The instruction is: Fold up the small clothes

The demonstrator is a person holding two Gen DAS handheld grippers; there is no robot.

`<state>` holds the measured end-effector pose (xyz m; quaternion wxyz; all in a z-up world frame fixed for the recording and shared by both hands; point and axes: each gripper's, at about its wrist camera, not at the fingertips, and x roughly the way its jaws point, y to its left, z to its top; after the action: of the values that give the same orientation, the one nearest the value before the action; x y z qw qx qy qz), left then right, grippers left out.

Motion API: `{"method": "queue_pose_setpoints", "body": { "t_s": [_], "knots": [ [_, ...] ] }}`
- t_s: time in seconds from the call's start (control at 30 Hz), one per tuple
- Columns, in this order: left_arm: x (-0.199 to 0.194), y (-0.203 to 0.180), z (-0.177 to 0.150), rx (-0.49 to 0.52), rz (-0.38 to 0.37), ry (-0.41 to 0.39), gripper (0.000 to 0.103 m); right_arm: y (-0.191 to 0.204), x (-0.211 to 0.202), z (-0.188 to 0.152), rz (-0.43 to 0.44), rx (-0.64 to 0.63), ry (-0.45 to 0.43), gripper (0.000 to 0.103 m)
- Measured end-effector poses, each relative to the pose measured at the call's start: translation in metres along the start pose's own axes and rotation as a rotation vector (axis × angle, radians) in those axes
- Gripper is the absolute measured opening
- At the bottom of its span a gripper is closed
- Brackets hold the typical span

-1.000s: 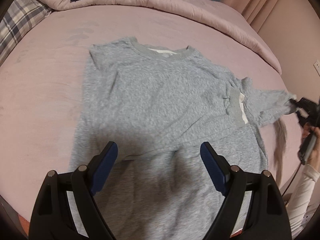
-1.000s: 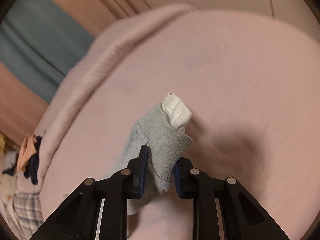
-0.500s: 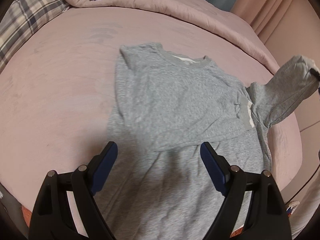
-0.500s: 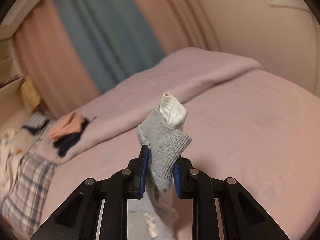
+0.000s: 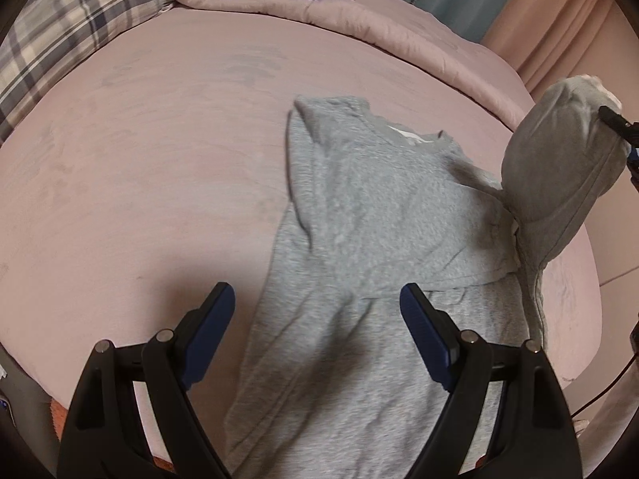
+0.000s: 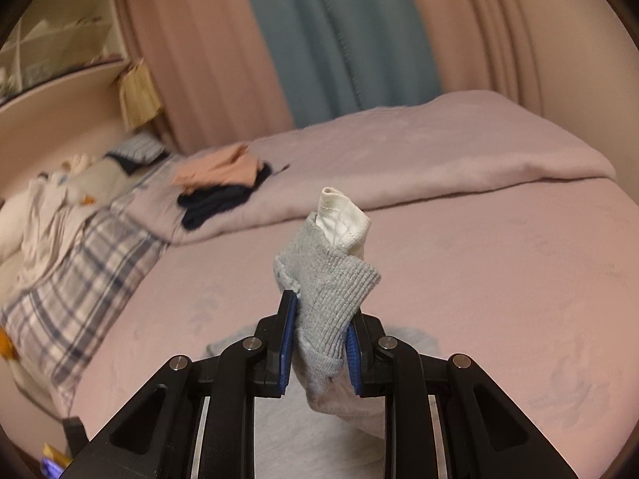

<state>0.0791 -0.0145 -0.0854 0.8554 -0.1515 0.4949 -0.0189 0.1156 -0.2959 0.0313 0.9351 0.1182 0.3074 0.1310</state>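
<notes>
A grey knit long-sleeved sweatshirt (image 5: 379, 239) lies spread on a bed covered with a mauve-pink plush sheet (image 5: 139, 199), its neckline with a white inner band pointing toward the far side of the bed and its hem running down toward the near edge. The left sleeve side is folded inward over the body, leaving a straight crease along that edge. The left gripper (image 5: 315, 335), black with blue pads, hangs above the lower part of the sweatshirt with its fingers spread wide and nothing between them; one pad sits over bare sheet just beside the garment, the other over grey cloth. The right gripper (image 6: 319, 339) is clenched on the ribbed grey cuff (image 6: 331, 291) of the other sleeve, from which a white inner cuff (image 6: 343, 219) pokes upward. In the left wrist view that sleeve (image 5: 559, 167) rises off the bed at the right side and arches up to the black gripper tip at the frame edge, while its shoulder end remains joined to the body lying on the sheet. Along the far side of the bed sits a rolled mauve quilt (image 6: 439, 151), with a small stack of folded clothes on it, dark navy beneath and peach on top (image 6: 223, 183). A blue-and-white plaid blanket (image 6: 76, 287) lies at the left end. Pink and blue curtains (image 6: 339, 40) hang behind.
</notes>
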Motion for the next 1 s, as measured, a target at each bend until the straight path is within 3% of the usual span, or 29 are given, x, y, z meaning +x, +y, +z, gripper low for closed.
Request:
{"method": "queue_pose_setpoints", "body": {
  "t_s": [0.3, 0.67, 1.0],
  "knots": [
    [-0.002, 0.018, -0.002, -0.036, -0.003, 0.006, 0.085, 0.049, 0.033, -0.032, 0.001, -0.109, 0.114, 0.016],
    [-0.001, 0.034, -0.005, -0.060, 0.018, 0.020, 0.085, 0.086, 0.074, -0.084, 0.092, -0.145, 0.298, 0.016],
    [0.002, 0.038, -0.005, -0.074, 0.025, 0.037, 0.085, 0.091, 0.095, -0.126, 0.125, -0.169, 0.468, 0.016]
  ]
}}
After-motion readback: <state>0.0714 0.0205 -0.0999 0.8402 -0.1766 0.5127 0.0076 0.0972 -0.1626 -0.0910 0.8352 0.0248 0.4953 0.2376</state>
